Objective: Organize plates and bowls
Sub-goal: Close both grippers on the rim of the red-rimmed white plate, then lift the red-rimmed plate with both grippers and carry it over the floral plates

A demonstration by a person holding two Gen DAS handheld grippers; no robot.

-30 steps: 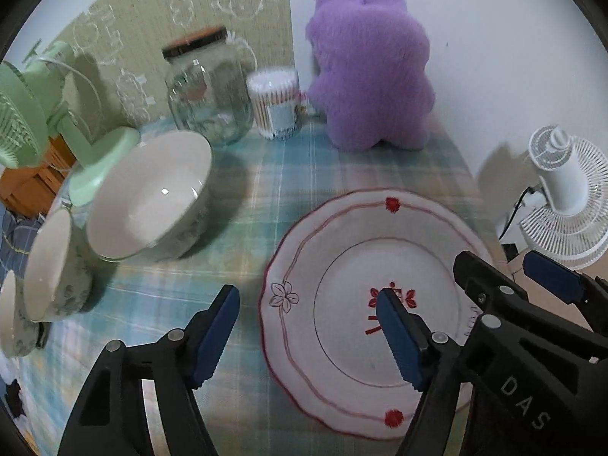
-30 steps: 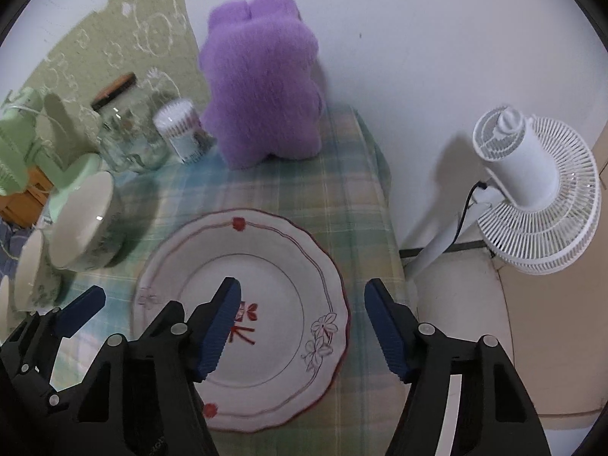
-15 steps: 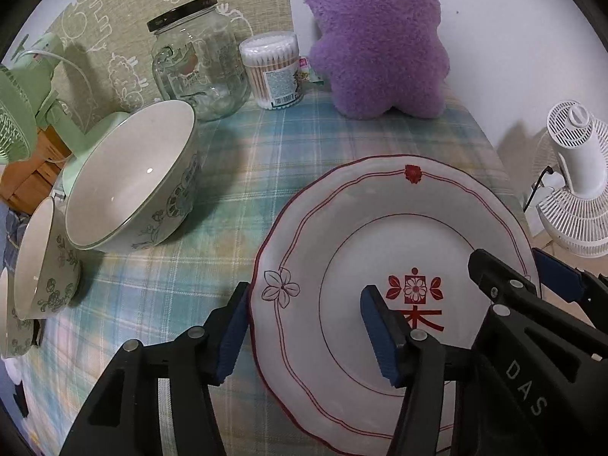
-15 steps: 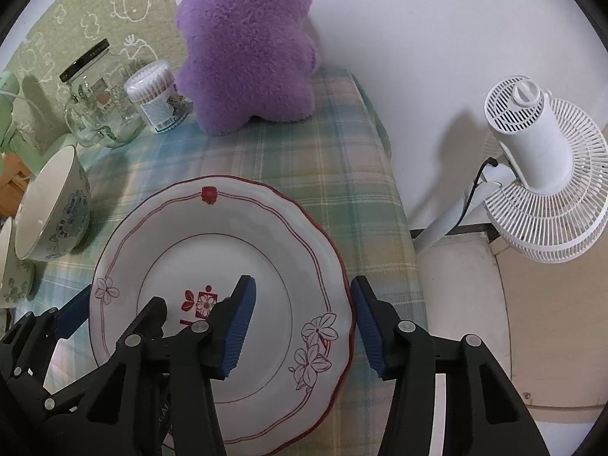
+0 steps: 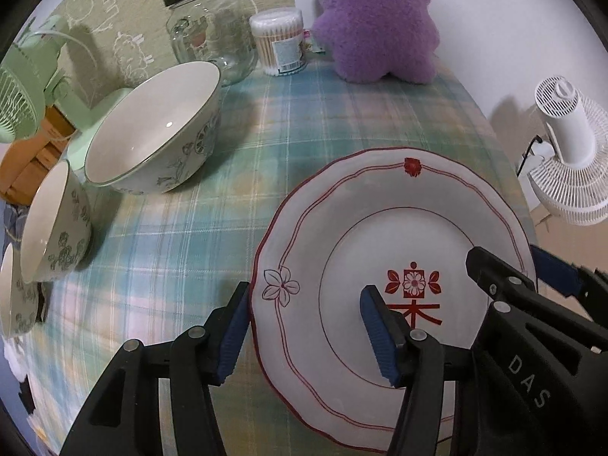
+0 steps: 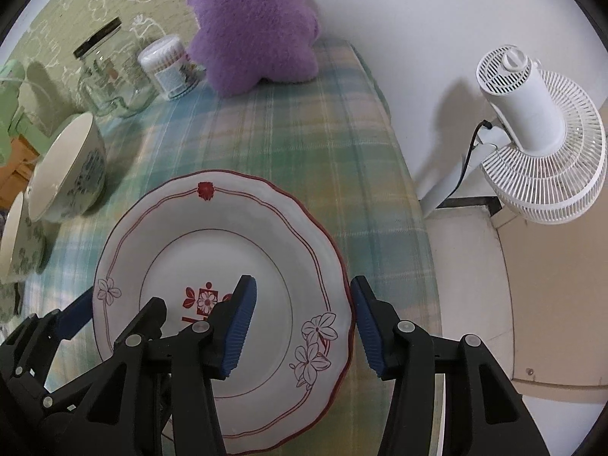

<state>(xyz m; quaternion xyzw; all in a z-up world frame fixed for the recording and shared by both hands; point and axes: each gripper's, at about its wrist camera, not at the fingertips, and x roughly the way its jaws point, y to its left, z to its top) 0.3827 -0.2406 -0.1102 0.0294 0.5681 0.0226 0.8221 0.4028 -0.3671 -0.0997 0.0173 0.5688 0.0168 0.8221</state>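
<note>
Plate (image 5: 399,228) flat on the checked cloth (image 5: 190,235). Your left gripper (image 5: 304,326) and right gripper (image 6: 300,323) each straddle opposite rims, jaws spread, not pinching. Lower evenly, then close together.

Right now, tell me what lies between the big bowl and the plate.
Only bare plaid tablecloth between bowl and plate, per the left wrist view.

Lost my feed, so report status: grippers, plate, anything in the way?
Left gripper and right gripper each straddle opposite rims of the plate, jaws apart, no clamp seen. Plate flat on the tablecloth. Nothing in the way; bowls off to the side.
</note>
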